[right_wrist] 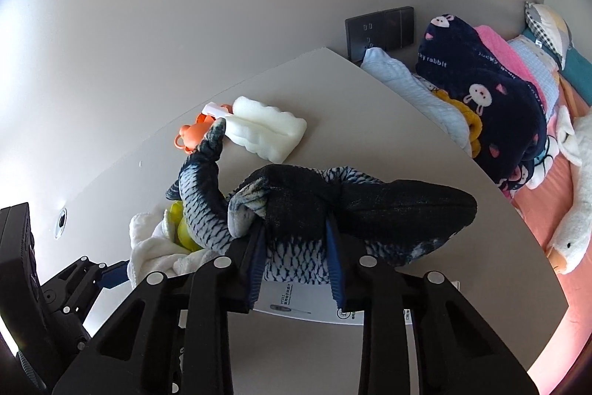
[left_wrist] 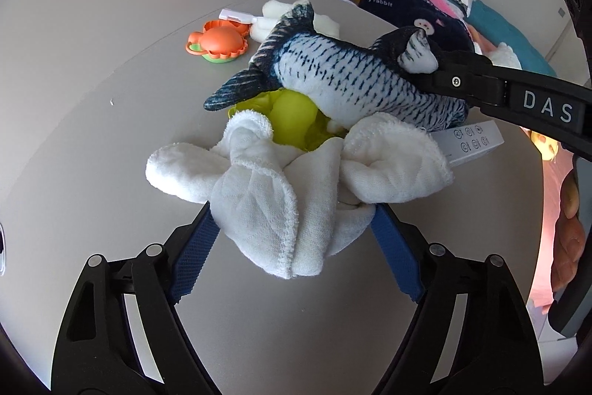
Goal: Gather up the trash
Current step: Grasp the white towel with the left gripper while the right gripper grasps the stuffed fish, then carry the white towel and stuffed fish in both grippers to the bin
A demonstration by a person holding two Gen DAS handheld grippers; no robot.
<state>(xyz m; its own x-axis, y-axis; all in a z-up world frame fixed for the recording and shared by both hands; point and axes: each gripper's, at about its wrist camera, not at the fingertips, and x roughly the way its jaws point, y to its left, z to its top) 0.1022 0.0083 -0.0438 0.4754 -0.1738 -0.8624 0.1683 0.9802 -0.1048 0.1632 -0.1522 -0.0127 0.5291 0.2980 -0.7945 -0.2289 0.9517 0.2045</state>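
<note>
Duck plush (right_wrist: 569, 210) appears from right wrist only.

The tips of the left gripper (left_wrist: 292, 228) were buried under the white cloth (left_wrist: 281, 180), so their contact could not be made out. The yellow object (left_wrist: 292, 121) was mostly covered by the cloth and the plush fish (left_wrist: 351, 80); its shape could not be told. The white box (right_wrist: 307, 302) was largely hidden beneath the fish and the right gripper (right_wrist: 296, 258), its print too small to be read. The orange toy (right_wrist: 190, 136) was partly masked by the fish's tail.
</note>
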